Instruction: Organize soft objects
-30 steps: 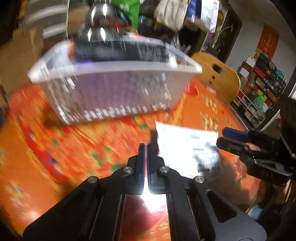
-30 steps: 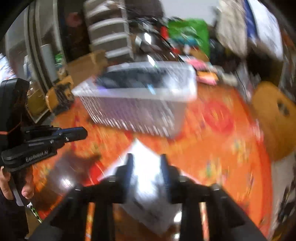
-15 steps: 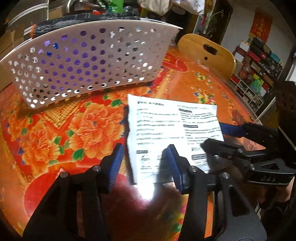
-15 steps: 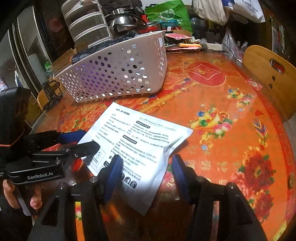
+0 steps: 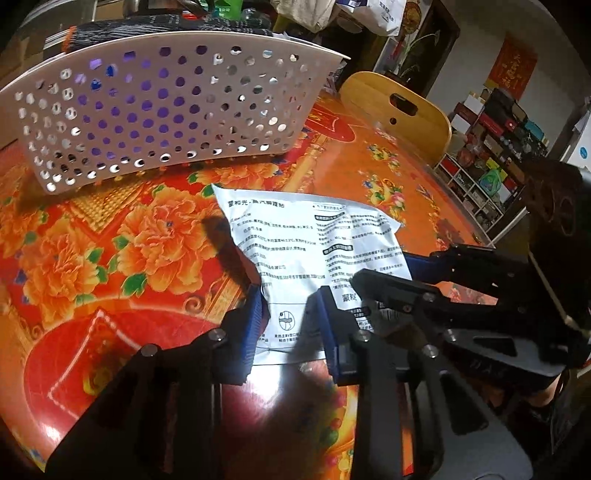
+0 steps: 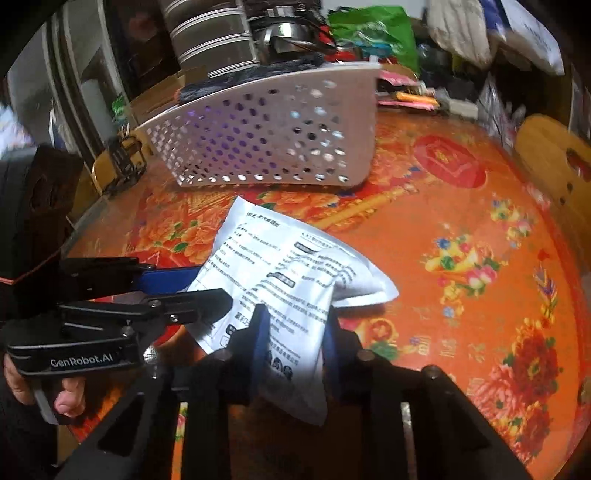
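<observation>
A white printed soft pouch [image 5: 310,254] lies on the orange flowered tablecloth [image 5: 92,251]; it also shows in the right wrist view [image 6: 288,280]. My left gripper [image 5: 290,314] is open, its fingers on either side of the pouch's near edge. My right gripper [image 6: 293,332] is open too, straddling the pouch's other near corner, which looks lifted. Each gripper shows in the other's view: the right gripper [image 5: 384,277], the left gripper [image 6: 207,288]. A white perforated basket [image 5: 166,110] holding dark fabric stands behind the pouch.
A wooden chair back [image 5: 399,110] stands at the table's far right edge. Shelves of boxes [image 5: 491,147] are beyond it. Drawers, pots and bags [image 6: 280,33] crowd the area behind the basket [image 6: 273,136].
Both grippers have come down closer to the pouch. The left one went from shut to open. The jaws of both have narrowed around the pouch's edges, and its right corner has risen.
</observation>
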A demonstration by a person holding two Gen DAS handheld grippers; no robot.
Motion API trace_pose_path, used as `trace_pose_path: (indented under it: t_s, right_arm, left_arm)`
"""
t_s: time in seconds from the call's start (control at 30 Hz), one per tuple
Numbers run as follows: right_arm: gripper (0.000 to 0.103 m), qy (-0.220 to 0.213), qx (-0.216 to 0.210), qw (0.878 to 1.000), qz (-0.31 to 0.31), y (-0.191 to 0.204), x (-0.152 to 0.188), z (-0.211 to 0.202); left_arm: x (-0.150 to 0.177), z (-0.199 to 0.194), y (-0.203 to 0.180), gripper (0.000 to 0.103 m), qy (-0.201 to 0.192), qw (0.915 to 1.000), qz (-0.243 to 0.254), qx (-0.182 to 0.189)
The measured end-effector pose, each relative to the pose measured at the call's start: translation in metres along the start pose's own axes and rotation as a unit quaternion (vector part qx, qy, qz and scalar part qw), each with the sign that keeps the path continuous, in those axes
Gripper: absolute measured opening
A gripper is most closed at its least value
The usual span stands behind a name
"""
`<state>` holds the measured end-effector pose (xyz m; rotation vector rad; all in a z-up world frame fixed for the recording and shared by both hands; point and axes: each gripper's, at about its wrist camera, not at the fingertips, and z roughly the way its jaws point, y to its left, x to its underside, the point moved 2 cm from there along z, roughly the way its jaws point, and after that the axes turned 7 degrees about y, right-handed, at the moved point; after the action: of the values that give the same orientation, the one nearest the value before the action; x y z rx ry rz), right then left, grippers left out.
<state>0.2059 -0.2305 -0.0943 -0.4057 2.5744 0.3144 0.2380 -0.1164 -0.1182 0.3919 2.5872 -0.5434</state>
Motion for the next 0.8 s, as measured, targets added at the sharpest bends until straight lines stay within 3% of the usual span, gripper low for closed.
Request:
trace_pose_path:
  t_s: [0.1, 0.2, 0.57, 0.8]
  right_arm:
    - [0.019, -0.006, 0.003, 1.0, -0.008, 0.008, -0.002, 0.0]
    - [0.017, -0.01, -0.007, 1.0, -0.016, 0.016, -0.004, 0.0]
    - [0.016, -0.029, -0.006, 0.998, -0.051, 0.051, -0.022, -0.007]
    - [0.016, -0.063, -0.008, 0.996, -0.068, 0.067, -0.044, -0.039]
  left_arm:
    - [0.007, -0.01, 0.012, 0.016, -0.009, 0.9998, -0.016, 0.008]
    - [0.01, -0.015, 0.024, 0.013, -0.017, 0.9995, -0.025, 0.004]
    - [0.015, -0.058, 0.046, 0.012, -0.06, 0.9975, -0.035, -0.014]
    - [0.001, -0.1, 0.045, 0.012, -0.092, 0.9951, -0.028, -0.022]
